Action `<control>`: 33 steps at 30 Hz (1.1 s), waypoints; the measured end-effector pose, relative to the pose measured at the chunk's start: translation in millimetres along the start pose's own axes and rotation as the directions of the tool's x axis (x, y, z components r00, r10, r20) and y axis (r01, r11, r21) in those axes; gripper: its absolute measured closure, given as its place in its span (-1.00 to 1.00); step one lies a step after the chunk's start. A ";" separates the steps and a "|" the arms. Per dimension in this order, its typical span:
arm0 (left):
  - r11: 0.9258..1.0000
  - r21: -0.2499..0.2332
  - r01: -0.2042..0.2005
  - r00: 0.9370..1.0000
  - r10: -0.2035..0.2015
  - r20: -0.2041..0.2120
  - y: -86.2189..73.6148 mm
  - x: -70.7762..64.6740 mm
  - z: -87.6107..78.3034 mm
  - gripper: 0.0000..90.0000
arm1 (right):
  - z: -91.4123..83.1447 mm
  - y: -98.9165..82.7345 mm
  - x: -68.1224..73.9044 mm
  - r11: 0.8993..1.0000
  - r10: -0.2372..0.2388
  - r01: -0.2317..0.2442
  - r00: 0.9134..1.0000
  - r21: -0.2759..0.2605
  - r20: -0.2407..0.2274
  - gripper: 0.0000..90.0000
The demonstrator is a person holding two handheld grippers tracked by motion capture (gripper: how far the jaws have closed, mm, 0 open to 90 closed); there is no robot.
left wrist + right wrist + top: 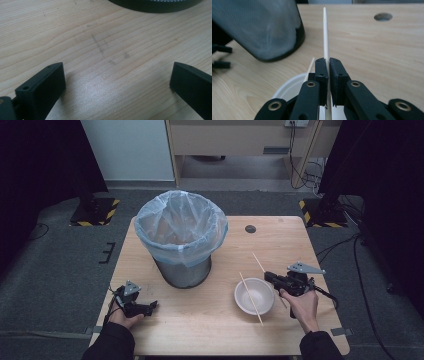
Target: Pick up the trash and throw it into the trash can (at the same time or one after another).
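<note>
Holding one chopstick (326, 35) tight in my right tool (328, 62), I have it just above the white bowl (254, 295) at the lower right of the frame. A second chopstick (251, 291) lies across that bowl. My left tool (148, 307) rests wide open and empty on the bench (280, 240). Next, I think, I carry the stick to the bin (181, 238).

The lined waste bin (181, 239) stands on the table (210, 320) at about 11 o'clock from its middle. The bowl (254, 296) sits at 4 o'clock from the bin, one chopstick (250, 291) lying across it. A second chopstick (259, 263) is at 1 o'clock from the bowl, clamped in the right gripper (270, 277). The left gripper (151, 306) rests at 7 o'clock from the bin.
</note>
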State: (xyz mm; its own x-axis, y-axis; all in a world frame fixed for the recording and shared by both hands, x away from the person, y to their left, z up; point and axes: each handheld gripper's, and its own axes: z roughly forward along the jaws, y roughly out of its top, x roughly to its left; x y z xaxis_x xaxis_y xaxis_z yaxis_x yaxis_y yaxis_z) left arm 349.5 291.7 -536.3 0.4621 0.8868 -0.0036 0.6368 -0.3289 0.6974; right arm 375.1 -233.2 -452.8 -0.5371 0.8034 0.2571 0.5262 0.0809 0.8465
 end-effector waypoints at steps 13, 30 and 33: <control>1.000 0.000 -0.001 1.000 0.001 0.001 0.1 0.1 0.1 -1.00 | -22.7 30.5 1.1 0.981 0.007 -0.015 0.999 -0.194 -0.042 0.90; 1.000 0.000 -0.001 1.000 0.001 0.001 0.0 0.1 0.1 -1.00 | -40.7 88.9 25.4 0.926 -0.024 -0.025 0.992 -0.376 -0.124 0.90; 1.000 0.000 -0.001 1.000 0.001 0.000 0.1 0.1 0.1 -1.00 | -42.8 98.2 28.8 0.915 -0.025 -0.030 0.991 -0.403 -0.131 0.90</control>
State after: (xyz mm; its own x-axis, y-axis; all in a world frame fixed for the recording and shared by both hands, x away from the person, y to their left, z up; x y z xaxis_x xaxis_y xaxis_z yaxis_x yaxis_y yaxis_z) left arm 349.7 291.7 -536.4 0.4632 0.8863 -0.0030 0.6361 -0.3301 0.6974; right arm 383.0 -227.4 -342.3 -0.6320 0.7167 0.2949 0.2318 -0.1884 0.9544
